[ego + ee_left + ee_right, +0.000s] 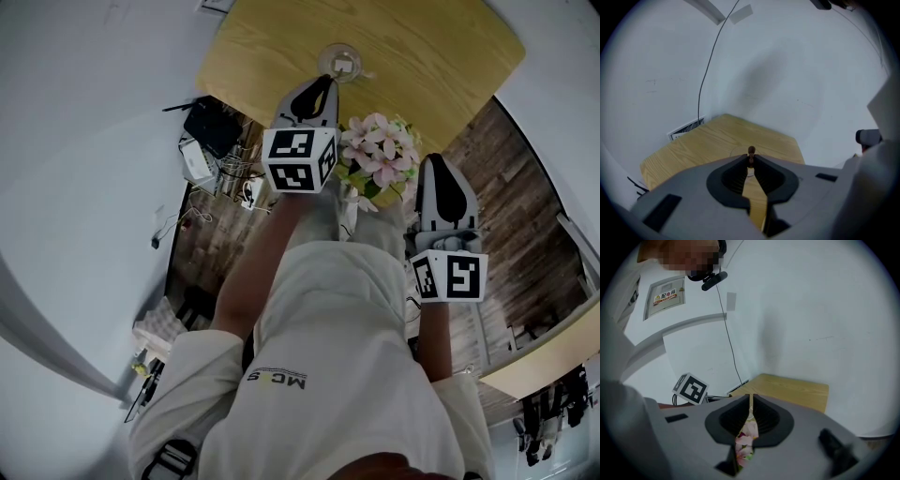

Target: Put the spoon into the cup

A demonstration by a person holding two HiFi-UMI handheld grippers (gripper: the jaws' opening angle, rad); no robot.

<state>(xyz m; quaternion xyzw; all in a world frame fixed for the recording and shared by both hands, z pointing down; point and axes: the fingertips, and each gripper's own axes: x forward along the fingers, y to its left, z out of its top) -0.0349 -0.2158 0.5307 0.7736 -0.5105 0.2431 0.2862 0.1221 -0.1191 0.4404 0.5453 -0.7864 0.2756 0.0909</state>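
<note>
Head view: cup [339, 62] on tabletop [422, 56], far side. L gripper [324, 81] tips just beside cup rim. R gripper [439, 162] near flowers [380, 150], well apart from cup.

L gripper view: fingers pinched tight on spoon [751, 151]. Only small brown end shows above tips, rest hidden.

R gripper view: fingers closed to thin slit, nothing held, flowers seen thru gap.

Progress est.: spoon at cup, maybe partly in, can't confirm. Left to do: lower, release.

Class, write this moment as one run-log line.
left claw: shut on spoon | right claw: shut, empty | cup: on table
</note>
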